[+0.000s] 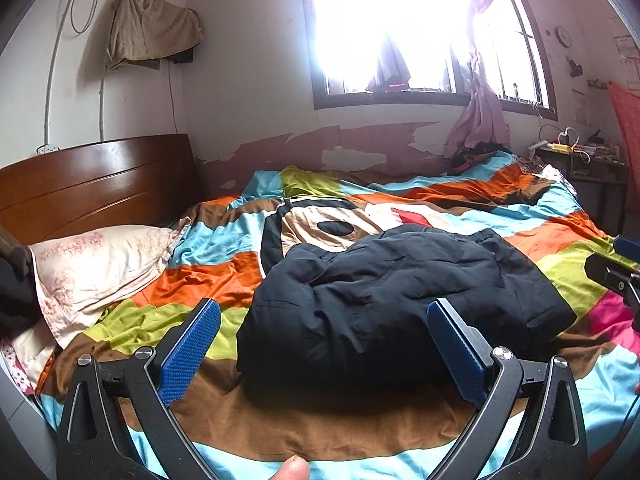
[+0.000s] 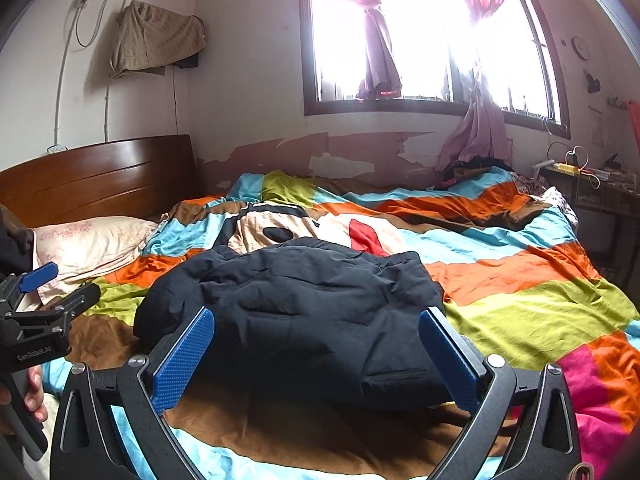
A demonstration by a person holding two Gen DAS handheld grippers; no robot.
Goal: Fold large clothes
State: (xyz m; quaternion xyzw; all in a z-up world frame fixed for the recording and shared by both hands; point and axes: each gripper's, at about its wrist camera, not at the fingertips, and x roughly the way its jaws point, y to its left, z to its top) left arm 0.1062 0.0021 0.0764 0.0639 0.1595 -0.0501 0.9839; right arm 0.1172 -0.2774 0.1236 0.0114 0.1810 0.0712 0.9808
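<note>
A dark navy padded jacket (image 1: 400, 292) lies folded into a thick bundle on the colourful striped bedspread (image 1: 224, 280). In the left wrist view my left gripper (image 1: 324, 316) is open, its blue pads spread wide just in front of the bundle, holding nothing. In the right wrist view the same jacket (image 2: 304, 308) sits ahead of my right gripper (image 2: 316, 328), also open and empty, hovering near the bundle's front edge. The left gripper (image 2: 44, 284) shows at the left edge of the right wrist view, held by a hand (image 2: 34, 396). The right gripper (image 1: 616, 268) peeks in at the right edge of the left wrist view.
A pale floral pillow (image 1: 96, 268) lies at the left by the wooden headboard (image 1: 96, 188). A bright window (image 1: 420, 32) with pink curtains faces me. A cluttered side table (image 1: 580, 160) stands at the far right. Dark clothes (image 1: 476, 152) rest at the bed's far corner.
</note>
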